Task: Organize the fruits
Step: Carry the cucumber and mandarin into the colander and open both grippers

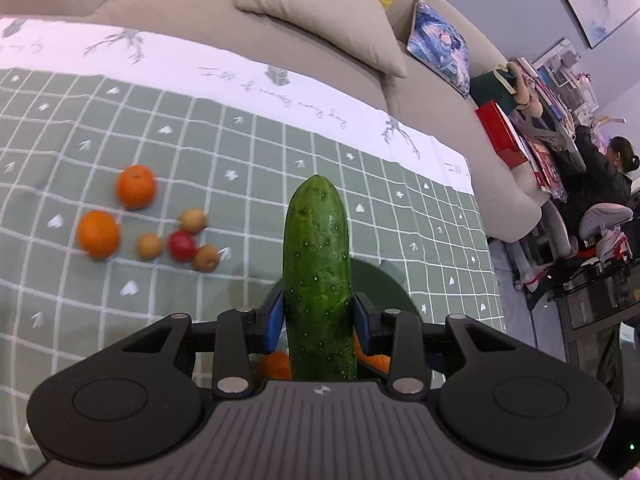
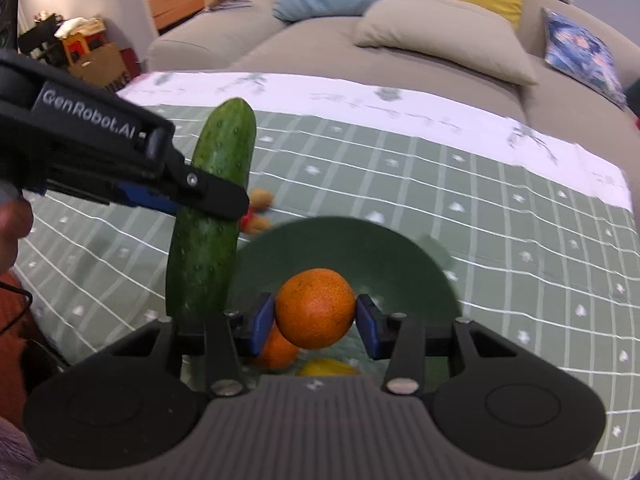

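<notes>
Left wrist view: the left tool (image 1: 319, 322) is clamped on a cucumber (image 1: 318, 272), blue pads pressing both flanks, the long end sticking out ahead of the fingers
Right wrist view: the right tool (image 2: 316, 322) is clamped on an orange (image 2: 315, 308), held between its blue pads above the green bowl (image 2: 400, 256)
Cucumber seen from the right: it stands nearly upright in the left tool (image 2: 212, 200), just beside the bowl's left rim and off the bench
Bowl contents: another orange (image 2: 278, 350) and something yellow (image 2: 328, 367) lie low in it, partly hidden by the right tool
Loose fruit: two oranges (image 1: 135, 186) (image 1: 98, 234), three small brown fruits (image 1: 193, 220) and a red one (image 1: 181, 245) sit in a cluster on the checked cloth (image 1: 240, 152), well apart from the bowl
Step in hand: both pieces look to be carried to the bowl, neither yet released
Next move calls for: lowering the orange into clear space beside the fruit already there before parting the pads; the cucumber needs tipping toward level, since upright it would likely topple off the rim
Risk: the two tools are close together over one bowl, so going one at a time seems wiser
</notes>
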`<state>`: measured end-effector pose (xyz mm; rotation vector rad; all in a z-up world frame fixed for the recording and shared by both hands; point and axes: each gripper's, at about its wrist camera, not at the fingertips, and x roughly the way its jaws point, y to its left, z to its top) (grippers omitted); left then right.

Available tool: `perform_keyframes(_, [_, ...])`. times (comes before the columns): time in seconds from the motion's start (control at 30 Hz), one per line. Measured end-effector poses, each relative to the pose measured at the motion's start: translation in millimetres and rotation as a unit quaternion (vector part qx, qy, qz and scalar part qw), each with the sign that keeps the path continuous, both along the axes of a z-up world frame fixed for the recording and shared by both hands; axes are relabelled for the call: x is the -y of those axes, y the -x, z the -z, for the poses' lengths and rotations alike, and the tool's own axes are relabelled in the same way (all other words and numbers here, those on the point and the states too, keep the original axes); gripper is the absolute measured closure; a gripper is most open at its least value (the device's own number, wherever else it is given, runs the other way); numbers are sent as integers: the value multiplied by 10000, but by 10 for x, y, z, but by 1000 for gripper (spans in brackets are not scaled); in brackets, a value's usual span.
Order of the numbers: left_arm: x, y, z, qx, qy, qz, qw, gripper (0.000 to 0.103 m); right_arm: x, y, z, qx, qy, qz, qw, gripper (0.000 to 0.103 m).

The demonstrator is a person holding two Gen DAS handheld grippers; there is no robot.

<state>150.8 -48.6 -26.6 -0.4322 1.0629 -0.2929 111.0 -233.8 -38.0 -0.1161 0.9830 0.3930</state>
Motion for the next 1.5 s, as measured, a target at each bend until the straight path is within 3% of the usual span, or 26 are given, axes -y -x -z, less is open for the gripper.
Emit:
perform_keyframes(0.4, [314,-257,369,-95,-50,-303,9995,63,184,-336,302,-206,197,170,9994,61])
perform_keyframes(0.73, [386,-252,572,-532,-219,-12,9983,63,172,-480,546,-431,326,-24,9985,61])
perform_keyframes(0.9, [356,-258,581,-622,-201,-24,9979,63,166,-516,600,-443,347,-36,9984,61])
perform_keyframes(1.07, [363,-261,540,-565,-569,126,9967,57,111,-480,634,-422,524,-54,9977,61])
perform_keyframes(1.23, [356,-240,474,-565,-657,312,9957,43,108,-473,651,-445,537,-2,9976,61])
perform_keyframes(1.5, [274,-125,375,-526,-705,503,9949,41,233,-464,504,-470,165,361,9981,52])
